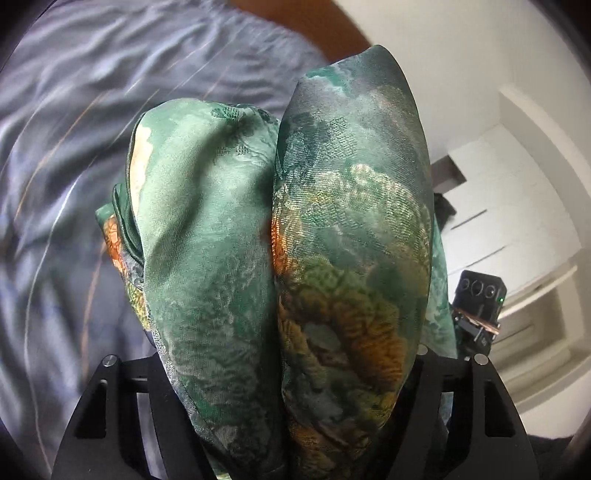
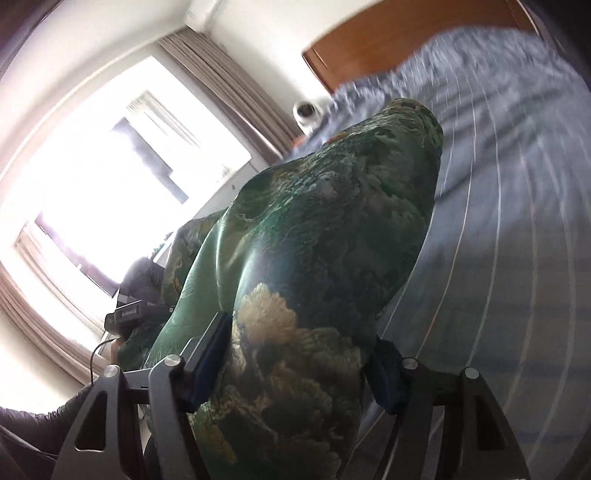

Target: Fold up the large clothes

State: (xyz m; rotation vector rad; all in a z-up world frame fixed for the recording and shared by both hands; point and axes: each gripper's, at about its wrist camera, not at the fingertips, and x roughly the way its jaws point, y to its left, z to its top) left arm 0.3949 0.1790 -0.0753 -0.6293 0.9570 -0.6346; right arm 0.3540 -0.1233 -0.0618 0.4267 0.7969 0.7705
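Green floral garment (image 1: pixel 280 258) fills the near field of the left wrist view, bunched into two thick lobes that rise straight up between the black fingers of the left claw (image 1: pixel 284 387). Fingers sit on either side of the bundle and press into it; the claw is pinching the fabric, fingertips buried under cloth. Satin-like surface, orange and gold flower print. Behind and left: bed (image 1: pixel 74 147) with grey-blue striped cover, blurred. Brown headboard (image 1: pixel 314 26) at top. Other gripper's camera body visible lower right, beside the cloth.

Right wrist view: same garment (image 2: pixel 314 277) stands as one tall dark-green fold between the fingers of the right claw (image 2: pixel 295 354). Blue-padded fingers (image 2: pixel 210 354) bear on both flanks of the fold; claw clamped on fabric. Cloth held off the bed (image 2: pixel 498 258), which lies to the right. Bright window (image 2: pixel 110 166) and curtain (image 2: pixel 229 81) to the left; headboard (image 2: pixel 388 33) at top.
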